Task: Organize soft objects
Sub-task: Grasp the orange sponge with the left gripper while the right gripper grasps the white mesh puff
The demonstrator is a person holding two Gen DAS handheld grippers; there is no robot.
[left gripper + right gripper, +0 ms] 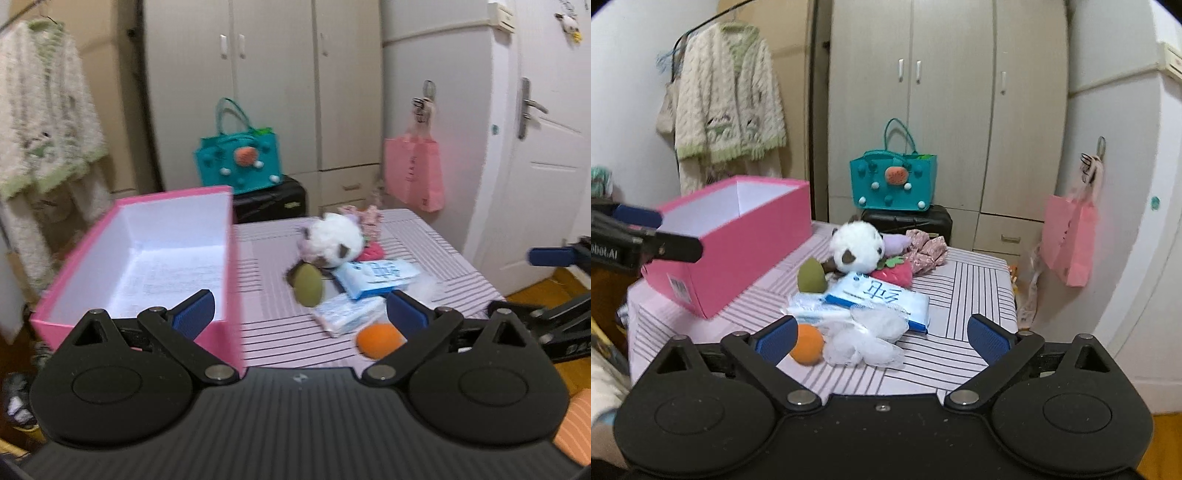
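An open pink box [147, 236] [738, 236] with a white inside stands on the left of the striped table [964, 295]. Soft things lie in a pile beside it: a white panda plush [334, 236] [857, 245], a green sponge [308, 286] [811, 277], an orange sponge [378, 338] [809, 343], a blue-and-white tissue pack [376, 277] [882, 299], a clear tissue pack [347, 314], a white mesh puff [864, 338], a red strawberry plush [895, 273] and pink floral fabric [927, 251]. My left gripper [299, 314] and right gripper [882, 338] both stand open above the near table edge, holding nothing.
A teal felt bag [894, 181] sits on a black case [908, 219] behind the table, before a grey wardrobe [945, 92]. A pink bag [1071, 240] hangs on the white fridge at right. A knitted cardigan [727, 103] hangs at left.
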